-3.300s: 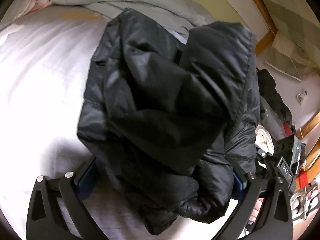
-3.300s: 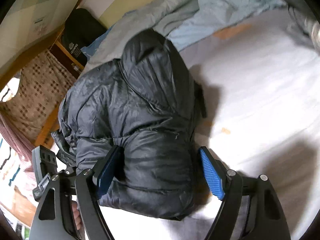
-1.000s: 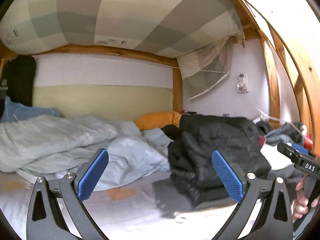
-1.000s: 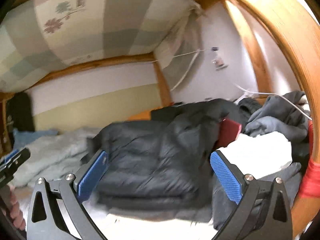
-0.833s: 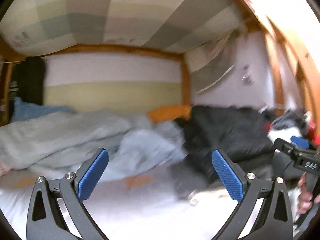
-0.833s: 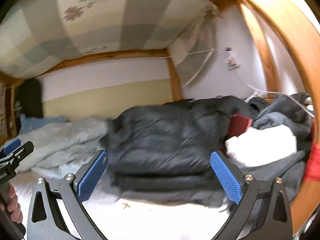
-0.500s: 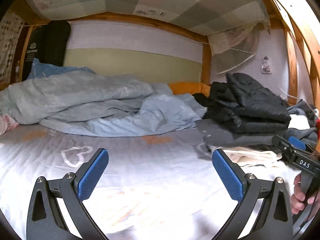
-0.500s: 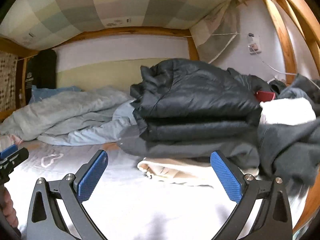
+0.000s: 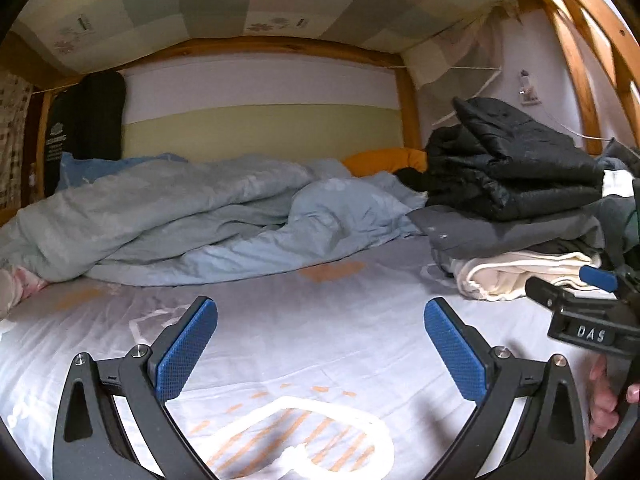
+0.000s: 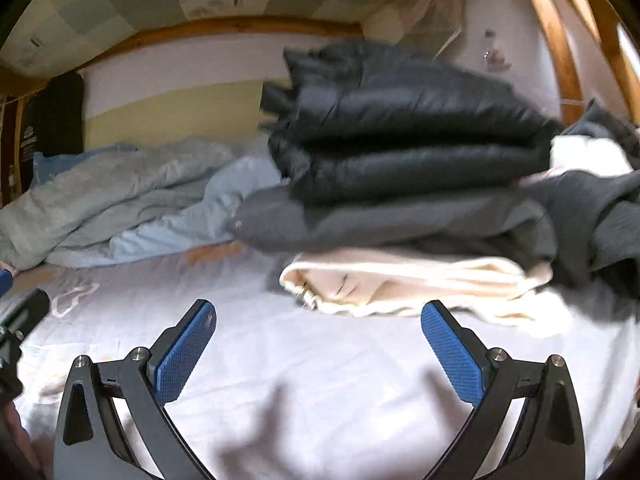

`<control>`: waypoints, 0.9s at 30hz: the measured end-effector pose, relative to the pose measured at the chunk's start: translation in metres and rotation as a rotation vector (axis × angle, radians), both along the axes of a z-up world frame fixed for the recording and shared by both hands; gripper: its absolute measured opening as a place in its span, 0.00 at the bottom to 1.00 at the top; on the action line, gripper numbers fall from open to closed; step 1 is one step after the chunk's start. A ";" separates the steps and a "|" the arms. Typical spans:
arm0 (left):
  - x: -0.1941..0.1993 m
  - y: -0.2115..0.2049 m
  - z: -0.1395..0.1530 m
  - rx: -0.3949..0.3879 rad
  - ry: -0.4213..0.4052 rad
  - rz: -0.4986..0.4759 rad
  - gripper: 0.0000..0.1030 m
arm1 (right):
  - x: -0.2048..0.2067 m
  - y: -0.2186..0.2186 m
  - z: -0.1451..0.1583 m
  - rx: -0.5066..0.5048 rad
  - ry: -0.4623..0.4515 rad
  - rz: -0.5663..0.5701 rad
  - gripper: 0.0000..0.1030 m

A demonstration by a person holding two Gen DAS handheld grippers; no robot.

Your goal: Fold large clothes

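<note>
A folded black puffer jacket [image 9: 508, 168] lies on top of a pile of folded clothes at the right of the bed; it also shows in the right wrist view [image 10: 400, 132]. Under it lie a grey garment [image 10: 392, 224] and a cream one [image 10: 404, 280]. My left gripper [image 9: 320, 344] is open and empty above the white sheet [image 9: 300, 320], left of the pile. My right gripper [image 10: 318, 344] is open and empty just in front of the pile. The right gripper's body [image 9: 588, 320] shows at the left wrist view's right edge.
A crumpled light-blue duvet [image 9: 192, 216] lies along the back of the bed. An orange pillow [image 9: 384, 158] sits behind the pile. A wooden bunk frame [image 9: 576, 64] rises on the right and the upper bunk's checked mattress is overhead. A black bag [image 9: 84, 128] hangs at the back left.
Both grippers let go of the folded jacket, which now rests on the pile. Both have drawn back and lowered toward the sheet, jaws still wide open.
</note>
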State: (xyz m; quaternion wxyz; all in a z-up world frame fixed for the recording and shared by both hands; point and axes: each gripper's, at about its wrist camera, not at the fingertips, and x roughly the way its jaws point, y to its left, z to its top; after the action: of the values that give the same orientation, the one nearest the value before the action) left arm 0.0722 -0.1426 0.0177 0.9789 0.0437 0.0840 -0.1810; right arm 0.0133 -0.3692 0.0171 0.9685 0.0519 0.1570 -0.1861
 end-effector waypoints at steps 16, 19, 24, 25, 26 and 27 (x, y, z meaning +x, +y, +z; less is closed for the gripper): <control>0.015 -0.003 -0.006 0.020 0.076 0.027 1.00 | 0.015 -0.001 -0.007 0.006 0.061 0.022 1.00; 0.015 -0.003 -0.006 0.021 0.078 0.028 1.00 | 0.014 0.000 -0.006 -0.003 0.059 0.014 1.00; 0.018 -0.005 -0.007 0.009 0.072 0.036 1.00 | 0.012 0.005 -0.005 -0.038 0.054 -0.005 1.00; 0.018 -0.005 -0.008 0.010 0.076 0.041 1.00 | 0.011 0.007 -0.004 -0.049 0.050 -0.009 1.00; 0.019 -0.005 -0.008 0.010 0.079 0.046 1.00 | 0.010 0.009 -0.004 -0.058 0.043 -0.010 1.00; 0.019 -0.003 -0.008 0.007 0.080 0.045 1.00 | 0.008 0.010 -0.003 -0.066 0.037 -0.014 1.00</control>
State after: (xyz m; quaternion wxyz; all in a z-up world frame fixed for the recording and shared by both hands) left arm 0.0908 -0.1452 0.0095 0.9785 0.0380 0.1246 -0.1601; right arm 0.0216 -0.3589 0.0139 0.9653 0.0176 0.1683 -0.1987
